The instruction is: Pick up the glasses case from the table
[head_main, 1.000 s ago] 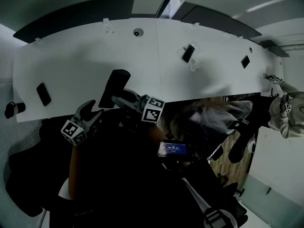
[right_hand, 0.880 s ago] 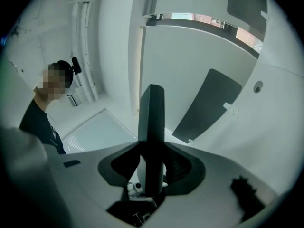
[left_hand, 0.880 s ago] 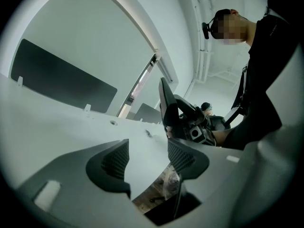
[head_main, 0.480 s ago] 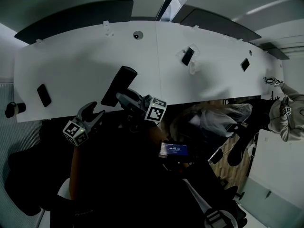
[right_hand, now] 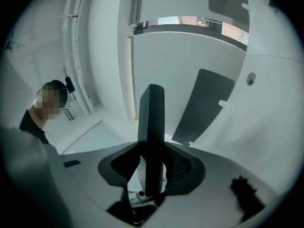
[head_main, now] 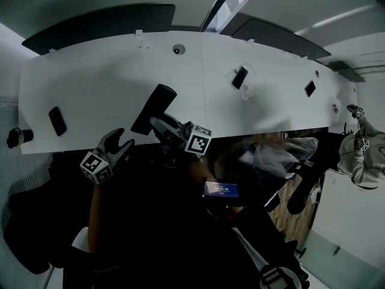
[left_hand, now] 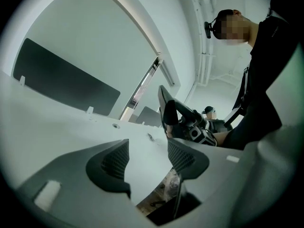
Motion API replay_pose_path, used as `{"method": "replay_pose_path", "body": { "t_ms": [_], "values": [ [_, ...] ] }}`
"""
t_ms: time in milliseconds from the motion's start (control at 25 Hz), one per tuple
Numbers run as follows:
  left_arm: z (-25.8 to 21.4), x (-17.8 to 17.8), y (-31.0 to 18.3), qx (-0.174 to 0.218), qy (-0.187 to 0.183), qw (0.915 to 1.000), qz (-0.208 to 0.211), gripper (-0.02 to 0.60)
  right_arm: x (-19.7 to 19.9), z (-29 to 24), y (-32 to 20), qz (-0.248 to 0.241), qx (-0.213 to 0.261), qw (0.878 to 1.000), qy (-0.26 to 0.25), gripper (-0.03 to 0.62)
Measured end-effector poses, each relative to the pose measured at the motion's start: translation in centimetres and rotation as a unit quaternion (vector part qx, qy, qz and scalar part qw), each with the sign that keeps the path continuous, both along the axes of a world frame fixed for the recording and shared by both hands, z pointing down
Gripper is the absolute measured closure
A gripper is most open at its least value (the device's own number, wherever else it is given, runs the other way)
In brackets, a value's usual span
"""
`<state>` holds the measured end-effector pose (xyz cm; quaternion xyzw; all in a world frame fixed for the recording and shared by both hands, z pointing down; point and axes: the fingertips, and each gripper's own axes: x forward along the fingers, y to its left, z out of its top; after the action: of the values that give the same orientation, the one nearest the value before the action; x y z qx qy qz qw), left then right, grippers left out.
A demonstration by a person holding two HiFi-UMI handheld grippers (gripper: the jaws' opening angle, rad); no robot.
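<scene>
My right gripper point(head_main: 158, 124) is clamped on the case point(head_main: 154, 108). Over the last second the case has risen above the table point(head_main: 90, 83), so pickup looks effectively complete. Left gripper point(head_main: 120, 140) gapes, empty.

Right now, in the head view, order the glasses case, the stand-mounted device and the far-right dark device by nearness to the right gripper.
1. Glasses case: clamped in the right gripper.
2. Stand-mounted device: mid-table, to the gripper's right.
3. Far-right dark device: farther right again.
</scene>
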<state>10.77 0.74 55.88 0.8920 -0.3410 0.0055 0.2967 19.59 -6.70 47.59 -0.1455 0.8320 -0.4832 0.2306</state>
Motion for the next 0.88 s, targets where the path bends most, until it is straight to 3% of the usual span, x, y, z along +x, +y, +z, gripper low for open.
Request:
{"method": "replay_pose_path", "body": {
  "t_ms": [320, 480, 640, 880],
  "values": [
    [-2.9, 0.6, -1.5, 0.014, 0.043, 0.9989, 0.006, 0.325, -2.0, 0.9, 0.7, -0.033, 0.014, 0.999, 0.037, 0.431],
    [-3.2, 0.7, -1.7, 0.003, 0.06, 0.9982, 0.007, 0.321, -2.7, 0.9, 0.6, -0.034, 0.015, 0.999, 0.038, 0.431],
    [-3.3, 0.0, -1.4, -0.016, 0.1, 0.9949, -0.009, 0.319, -2.6, 1.0, 0.3, -0.03, 0.016, 0.998, 0.044, 0.433],
    [-2.9, -0.4, -1.3, -0.022, 0.092, 0.9955, -0.01, 0.321, -2.8, 1.2, 0.2, -0.027, 0.005, 0.999, 0.033, 0.433]
  ]
}}
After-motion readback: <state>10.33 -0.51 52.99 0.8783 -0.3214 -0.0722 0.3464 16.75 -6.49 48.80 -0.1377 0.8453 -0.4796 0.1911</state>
